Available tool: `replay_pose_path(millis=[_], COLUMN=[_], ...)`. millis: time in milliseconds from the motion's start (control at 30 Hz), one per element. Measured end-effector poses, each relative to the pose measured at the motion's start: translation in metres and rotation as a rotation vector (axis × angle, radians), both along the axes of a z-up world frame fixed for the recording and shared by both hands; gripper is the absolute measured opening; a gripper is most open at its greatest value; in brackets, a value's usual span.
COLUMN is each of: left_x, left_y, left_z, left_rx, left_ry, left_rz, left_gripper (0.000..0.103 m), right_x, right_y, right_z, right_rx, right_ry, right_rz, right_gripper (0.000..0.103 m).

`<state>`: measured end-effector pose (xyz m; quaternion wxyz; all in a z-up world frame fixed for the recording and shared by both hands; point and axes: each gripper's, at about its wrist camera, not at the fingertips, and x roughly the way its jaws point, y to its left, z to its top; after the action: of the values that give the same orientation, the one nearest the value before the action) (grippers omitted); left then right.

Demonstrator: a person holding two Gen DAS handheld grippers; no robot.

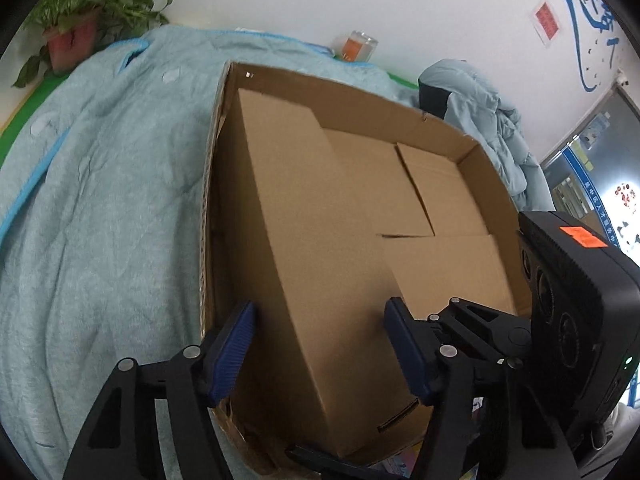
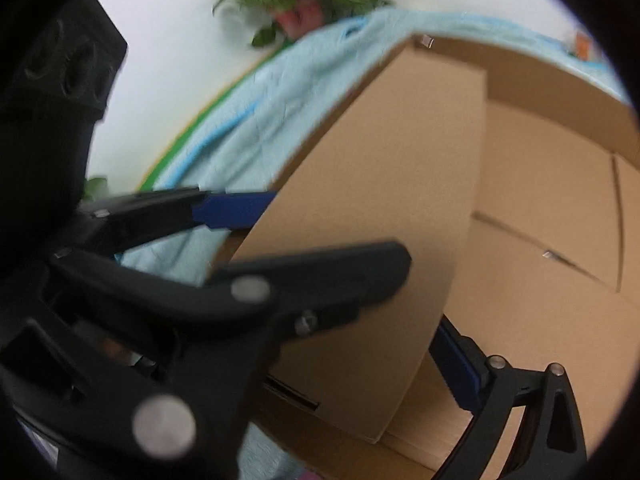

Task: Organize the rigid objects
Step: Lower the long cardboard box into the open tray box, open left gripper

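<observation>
Right up close, the left claw point(image 1: 320, 344) points steeply down with its blue pads point(image 1: 232, 356) set on either side of a tall cardboard box point(image 1: 304, 240) — whether they press on its walls or merely flank it cannot be told. In the right wrist view the right claw point(image 2: 360, 296) straddles the same tall box point(image 2: 376, 200): one blue pad point(image 2: 236, 208) reaches behind the box's left side, the other sits low beside its right side, and there too real contact cannot be told through the blur. The tall box stands upright in the left part of a wide, shallow cardboard tray point(image 1: 400, 100), hard against the tray's left wall. To its right, lower flat cartons point(image 1: 440, 184) fill the tray floor side by side. The tray rests on a pale blue quilt point(image 1: 100, 200) spread over the bed. Farther back, against the white wall, sit a potted green plant point(image 1: 92, 4) on the left and a small glass jar with an orange label point(image 1: 356, 46) — and at the right, a rumpled blue jacket point(image 1: 492, 128).
</observation>
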<state>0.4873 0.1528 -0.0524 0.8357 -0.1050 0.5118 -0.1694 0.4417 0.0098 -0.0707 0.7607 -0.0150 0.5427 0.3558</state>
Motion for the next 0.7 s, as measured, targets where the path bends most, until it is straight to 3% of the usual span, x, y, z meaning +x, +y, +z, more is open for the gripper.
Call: replay_pose_path(millis=[300,333,367,400,533,600,667,700], left_x=[-0.022,-0.025,-0.029,-0.033,-0.039,-0.036,-0.036,-0.036], left_y=[0.006,0.008,0.012,0.016,0.034,0.038,0.038,0.037], left_z=[0.005,0.009,0.014,0.019,0.030,0.024,0.014,0.009], left_rx=[-0.016,-0.022,-0.026,-0.016,0.052,0.076,0.063,0.043], left_ry=[-0.013,-0.025,-0.043,-0.071,-0.124,-0.092,-0.049,-0.024], left_rz=[0.023,0.032,0.046,0.071,0.171,0.188,0.159,0.141], left_gripper=[0.059,0.059,0.059,0.059,0.068,0.068,0.065,0.055], right_x=[-0.021,-0.022,-0.018,-0.017,-0.014,-0.014,-0.018,-0.020], right_y=[-0.035,-0.037,-0.037,-0.036,-0.037,-0.035,-0.031,-0.029], right_z=[0.024,0.020,0.016,0.009,0.007,0.005,0.008,0.009], right_rx=[0.118,0.108,0.098,0.075,0.139,0.148,0.132,0.123], right_ry=[0.004,0.010,0.033,0.051,0.071,0.086,0.069,0.062], right_rz=[-0.008,-0.013,-0.012,-0.024,-0.064,-0.084,-0.096,-0.096], right_gripper=[0.098,0.092,0.071,0.062,0.051,0.049,0.052,0.052])
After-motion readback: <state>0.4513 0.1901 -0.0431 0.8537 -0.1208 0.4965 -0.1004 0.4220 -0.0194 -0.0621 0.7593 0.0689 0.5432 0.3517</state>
